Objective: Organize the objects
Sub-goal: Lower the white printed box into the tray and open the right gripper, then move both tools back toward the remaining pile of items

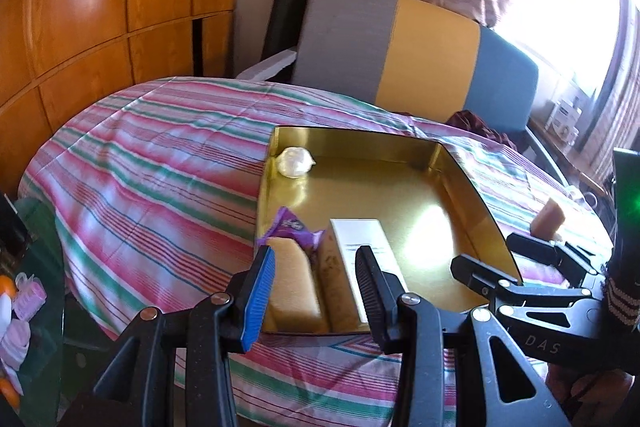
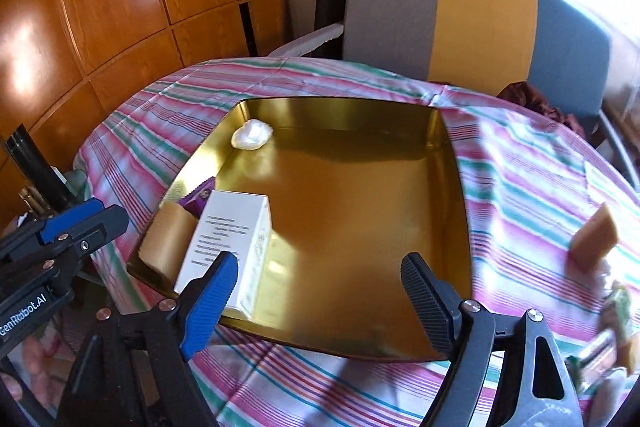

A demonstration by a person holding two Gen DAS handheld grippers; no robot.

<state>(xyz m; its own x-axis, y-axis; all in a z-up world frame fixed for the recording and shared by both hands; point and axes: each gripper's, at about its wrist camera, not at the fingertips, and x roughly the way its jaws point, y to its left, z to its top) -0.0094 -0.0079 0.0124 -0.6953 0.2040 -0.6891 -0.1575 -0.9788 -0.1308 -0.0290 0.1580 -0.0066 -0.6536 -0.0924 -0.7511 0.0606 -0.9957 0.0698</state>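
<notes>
A gold tray (image 1: 400, 187) (image 2: 360, 207) lies on the striped tablecloth. It holds a white wrapped ball (image 1: 294, 163) (image 2: 252, 134) in its far left corner. At its near left are a purple packet (image 1: 292, 227) (image 2: 200, 197), a tan block (image 1: 294, 287) (image 2: 168, 243) and a white box (image 1: 368, 247) (image 2: 232, 239). My left gripper (image 1: 316, 291) (image 2: 88, 223) hovers at the tray's near left corner, jaws slightly apart, nothing gripped. My right gripper (image 2: 318, 299) (image 1: 502, 259) stands wide open above the tray's near edge, empty. Another tan block (image 1: 550, 219) (image 2: 594, 239) stands on the cloth right of the tray.
A chair (image 1: 400, 47) (image 2: 480, 19) with a grey, yellow and blue back stands behind the table. A wooden cabinet (image 1: 100, 7) fills the left. Blurred greenish items (image 2: 618, 327) lie at the cloth's right edge. Pink things (image 1: 24, 303) sit low on the left.
</notes>
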